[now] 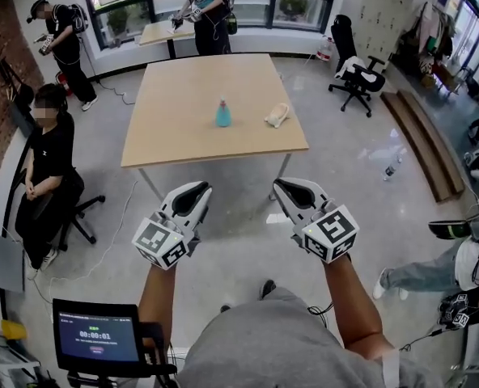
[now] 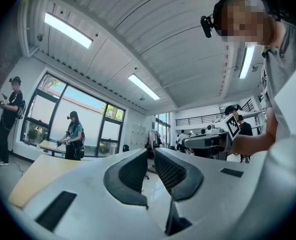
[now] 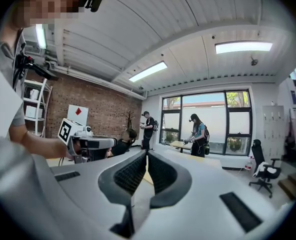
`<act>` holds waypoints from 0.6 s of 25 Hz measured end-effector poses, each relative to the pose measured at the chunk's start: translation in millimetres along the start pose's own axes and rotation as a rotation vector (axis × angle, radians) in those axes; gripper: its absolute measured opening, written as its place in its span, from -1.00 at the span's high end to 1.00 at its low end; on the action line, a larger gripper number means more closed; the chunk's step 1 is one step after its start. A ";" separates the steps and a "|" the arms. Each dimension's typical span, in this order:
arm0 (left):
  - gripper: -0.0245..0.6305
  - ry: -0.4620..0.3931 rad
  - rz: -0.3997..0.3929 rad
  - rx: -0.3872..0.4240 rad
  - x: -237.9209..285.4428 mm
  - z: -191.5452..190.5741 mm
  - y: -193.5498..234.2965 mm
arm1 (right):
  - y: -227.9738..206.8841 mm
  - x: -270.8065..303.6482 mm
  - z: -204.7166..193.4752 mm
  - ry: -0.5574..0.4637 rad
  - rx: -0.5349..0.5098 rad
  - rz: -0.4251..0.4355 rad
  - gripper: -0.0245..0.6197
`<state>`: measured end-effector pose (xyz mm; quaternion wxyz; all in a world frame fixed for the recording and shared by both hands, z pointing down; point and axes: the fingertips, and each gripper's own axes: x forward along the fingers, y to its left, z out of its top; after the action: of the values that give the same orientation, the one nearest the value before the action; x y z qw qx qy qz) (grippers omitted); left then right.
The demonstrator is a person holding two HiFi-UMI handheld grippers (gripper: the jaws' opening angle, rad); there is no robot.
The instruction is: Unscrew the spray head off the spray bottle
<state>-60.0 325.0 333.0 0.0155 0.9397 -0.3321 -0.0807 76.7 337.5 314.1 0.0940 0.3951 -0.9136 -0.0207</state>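
Observation:
A small blue spray bottle (image 1: 222,114) stands upright near the middle of the wooden table (image 1: 175,128), with a beige crumpled object (image 1: 277,115) to its right. Both grippers hover over the floor, short of the table's near edge and well away from the bottle. My left gripper (image 1: 199,189) is shut with nothing between its jaws (image 2: 151,154). My right gripper (image 1: 282,186) is shut and empty too (image 3: 146,156). Each gripper view shows the other gripper off to one side and the room beyond. The bottle shows in neither gripper view.
A seated person (image 1: 49,160) is left of the table, and two people stand at the back by a second table (image 1: 165,31). A black office chair (image 1: 354,75) stands at the right. A screen on a stand (image 1: 98,336) is at lower left. A small bottle (image 1: 389,170) lies on the floor.

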 end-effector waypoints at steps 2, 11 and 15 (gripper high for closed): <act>0.79 0.003 -0.005 -0.015 14.3 -7.5 13.0 | -13.9 12.0 -6.0 0.015 0.008 -0.002 0.91; 0.79 0.081 0.051 -0.032 116.7 -65.0 106.6 | -127.6 101.7 -54.5 0.012 0.082 0.051 0.91; 0.78 0.099 0.100 -0.042 171.1 -67.8 126.6 | -180.5 121.3 -57.9 0.012 0.100 0.104 0.90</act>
<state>3.4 117.6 386.1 0.0556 0.9242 -0.3756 -0.0401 135.9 127.6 369.5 0.0804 0.3516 -0.9321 0.0322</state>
